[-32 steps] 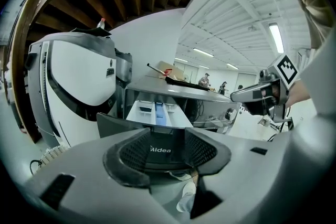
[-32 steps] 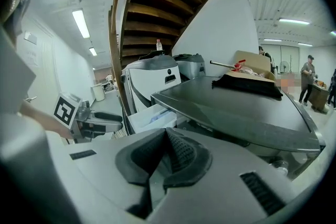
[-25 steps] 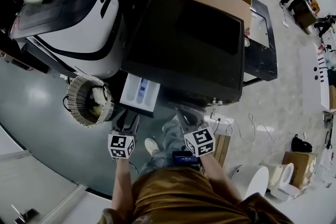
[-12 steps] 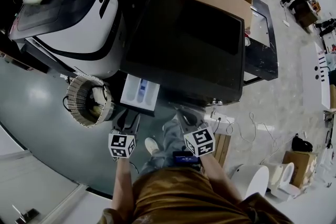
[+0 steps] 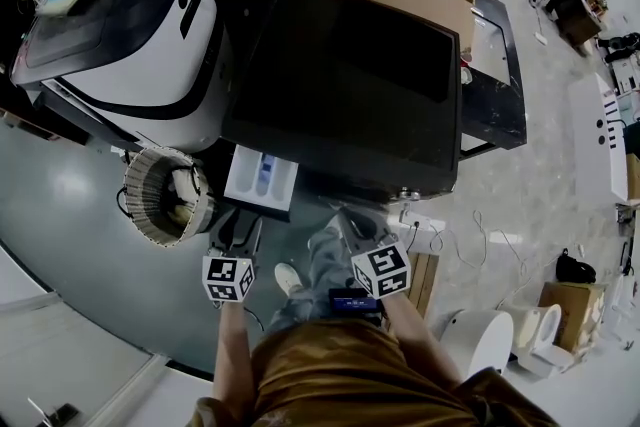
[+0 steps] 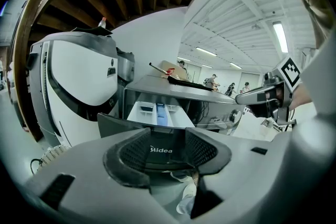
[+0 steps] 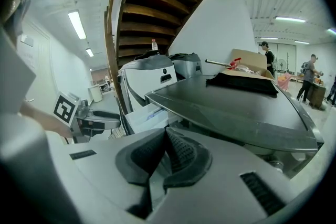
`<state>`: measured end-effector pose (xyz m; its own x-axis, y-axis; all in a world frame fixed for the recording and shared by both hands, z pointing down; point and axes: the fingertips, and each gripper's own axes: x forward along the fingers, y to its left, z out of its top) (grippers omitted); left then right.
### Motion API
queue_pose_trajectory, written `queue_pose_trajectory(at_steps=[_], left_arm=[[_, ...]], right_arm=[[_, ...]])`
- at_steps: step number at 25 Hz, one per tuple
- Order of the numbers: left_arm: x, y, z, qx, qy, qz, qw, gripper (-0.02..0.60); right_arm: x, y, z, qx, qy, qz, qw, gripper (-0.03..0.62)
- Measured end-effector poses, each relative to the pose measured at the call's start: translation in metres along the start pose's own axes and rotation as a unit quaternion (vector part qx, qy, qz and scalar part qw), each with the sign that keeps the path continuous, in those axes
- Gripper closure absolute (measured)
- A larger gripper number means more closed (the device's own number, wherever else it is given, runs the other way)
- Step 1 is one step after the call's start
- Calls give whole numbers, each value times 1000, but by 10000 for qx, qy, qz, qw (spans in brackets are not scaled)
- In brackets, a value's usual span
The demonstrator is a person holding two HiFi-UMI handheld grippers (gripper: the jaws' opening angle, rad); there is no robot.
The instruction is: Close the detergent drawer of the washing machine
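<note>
Almost nothing has moved since the earlier frames: the head view has shifted slightly, and both grippers hold the same station in front of the washing machine (image 5: 350,85). The detergent drawer (image 5: 262,177) remains pulled out at the left end of the machine's front, with its white compartments exposed. The left gripper (image 5: 238,235) sits just before the drawer, fingers spread wide and empty. In its own view the drawer's dark front panel is centred in the gap; contact cannot be confirmed. The right gripper (image 5: 350,220) waits before the machine's front, right of the drawer, fingers pressed together on nothing. Judgement: closing has not started, and a straight push toward the machine is required.
</note>
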<state>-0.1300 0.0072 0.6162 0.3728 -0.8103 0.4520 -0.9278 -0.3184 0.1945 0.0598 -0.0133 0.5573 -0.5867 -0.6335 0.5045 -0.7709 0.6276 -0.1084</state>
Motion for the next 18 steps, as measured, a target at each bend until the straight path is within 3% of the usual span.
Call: queue_pose_trajectory(at_steps=[18], left_arm=[[16, 4, 10, 16, -27, -14, 10000, 370]], right_arm=[[2, -12, -2, 22, 54, -77, 10000, 582]])
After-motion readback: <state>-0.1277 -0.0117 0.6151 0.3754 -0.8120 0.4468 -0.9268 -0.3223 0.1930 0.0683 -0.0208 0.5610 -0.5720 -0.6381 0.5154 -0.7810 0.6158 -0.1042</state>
